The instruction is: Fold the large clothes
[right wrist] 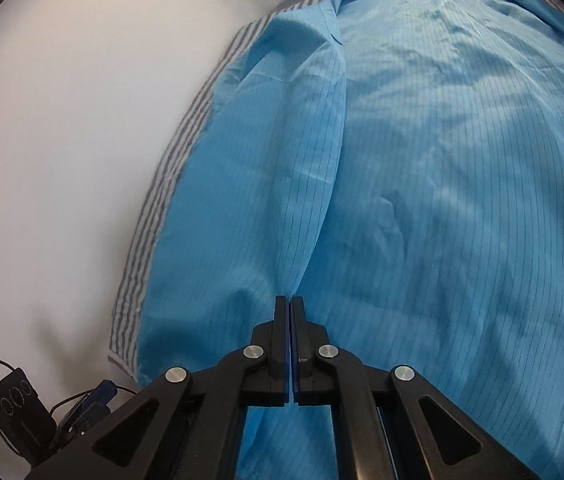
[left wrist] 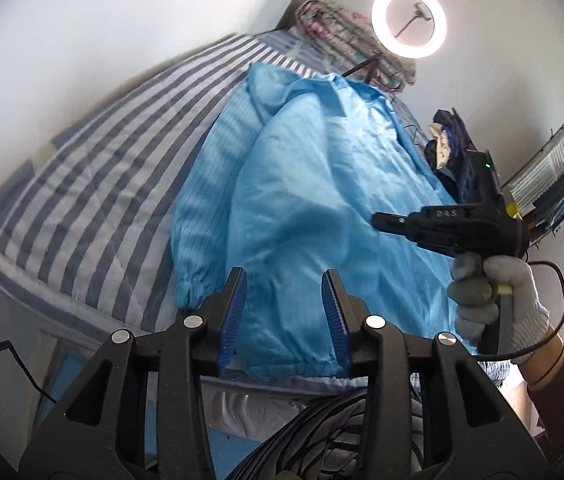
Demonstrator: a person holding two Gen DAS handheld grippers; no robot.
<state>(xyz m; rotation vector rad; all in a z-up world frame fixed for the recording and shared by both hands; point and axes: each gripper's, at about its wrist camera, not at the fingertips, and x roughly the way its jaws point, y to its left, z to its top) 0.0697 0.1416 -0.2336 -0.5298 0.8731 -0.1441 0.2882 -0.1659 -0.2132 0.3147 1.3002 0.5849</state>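
A large light-blue jacket (left wrist: 314,184) of thin, shiny cloth with fine dark pinstripes is spread lengthwise on a bed covered by a blue-and-white striped sheet (left wrist: 93,200). One sleeve is laid along the jacket's side toward the bed's long edge by the wall, its gathered cuff (left wrist: 191,292) resting near the bed's near edge, and the elastic hem (left wrist: 302,368) is seen lying at that near edge. The cloth is creased in soft folds. The left gripper (left wrist: 285,316) is held just above the hem, tilted downward, its blue-padded jaws standing partly apart with nothing pinched between them. The right gripper (right wrist: 290,304) is pointed steeply down at the jacket; its jaws are pressed fully together, and a ridge of the blue cloth appears drawn up to their tips, though whether any of it is actually caught cannot be told. In the left wrist view, that gripper's handle is gripped by a hand in a grey-and-white glove (left wrist: 494,296).
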